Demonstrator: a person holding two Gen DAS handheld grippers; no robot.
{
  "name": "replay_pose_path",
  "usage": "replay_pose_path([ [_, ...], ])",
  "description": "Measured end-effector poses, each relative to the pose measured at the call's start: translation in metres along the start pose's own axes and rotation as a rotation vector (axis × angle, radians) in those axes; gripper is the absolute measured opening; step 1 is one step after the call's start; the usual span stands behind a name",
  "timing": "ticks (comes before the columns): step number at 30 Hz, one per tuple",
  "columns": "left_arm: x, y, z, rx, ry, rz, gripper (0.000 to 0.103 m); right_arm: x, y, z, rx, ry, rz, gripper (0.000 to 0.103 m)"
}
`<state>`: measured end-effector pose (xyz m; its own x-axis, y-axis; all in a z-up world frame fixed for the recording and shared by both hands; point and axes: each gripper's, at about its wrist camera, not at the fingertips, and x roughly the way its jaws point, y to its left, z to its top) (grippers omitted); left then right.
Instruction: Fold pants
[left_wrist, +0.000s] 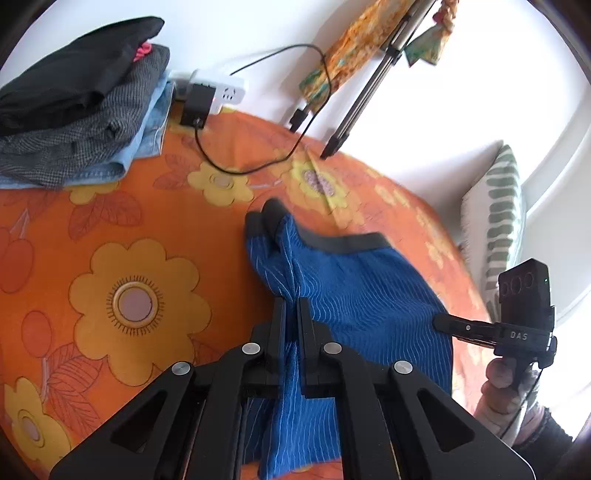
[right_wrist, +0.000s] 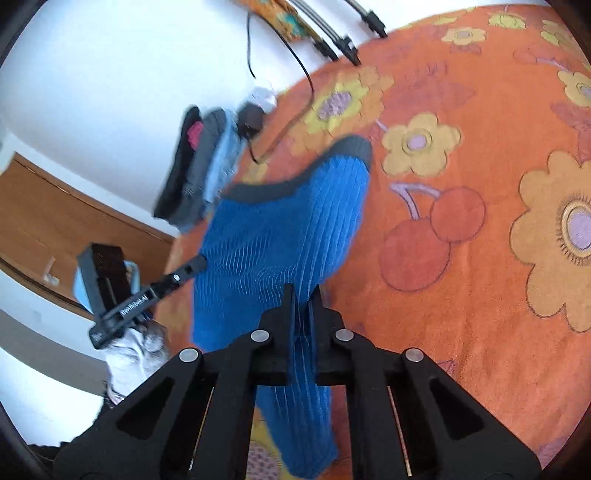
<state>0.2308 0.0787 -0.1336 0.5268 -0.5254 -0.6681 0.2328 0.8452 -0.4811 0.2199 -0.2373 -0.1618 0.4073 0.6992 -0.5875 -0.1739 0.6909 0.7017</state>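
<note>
The pants (left_wrist: 354, 291) are blue with thin wavy lines and dark grey bands at waist and cuffs. They hang lifted above the orange flowered cover (left_wrist: 110, 229). My left gripper (left_wrist: 291, 306) is shut on a bunched edge of the pants, and the cloth runs between its fingers. My right gripper (right_wrist: 301, 295) is shut on another edge of the pants (right_wrist: 280, 229). The right gripper also shows in the left wrist view (left_wrist: 443, 323) at the pants' right edge. The left gripper also shows in the right wrist view (right_wrist: 197, 264) at the pants' left edge.
A stack of folded clothes (left_wrist: 81, 107) lies at the cover's far left corner. A white power strip (left_wrist: 218, 90) with a black plug and cable (left_wrist: 258, 166) lies beside it. Tripod legs (left_wrist: 354, 110) stand at the far edge. A striped pillow (left_wrist: 495, 214) leans at the right.
</note>
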Motion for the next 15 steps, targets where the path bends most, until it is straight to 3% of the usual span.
replay_pose_path([
  [7,-0.015,-0.002,0.004,-0.054,-0.036,-0.061,0.004,-0.02,0.006,0.004,0.008,-0.058,0.03,0.006],
  [15,-0.076,-0.042,-0.006,0.007,-0.118,-0.116,0.004,-0.083,0.053,-0.011,-0.1,-0.164,0.041,0.006],
])
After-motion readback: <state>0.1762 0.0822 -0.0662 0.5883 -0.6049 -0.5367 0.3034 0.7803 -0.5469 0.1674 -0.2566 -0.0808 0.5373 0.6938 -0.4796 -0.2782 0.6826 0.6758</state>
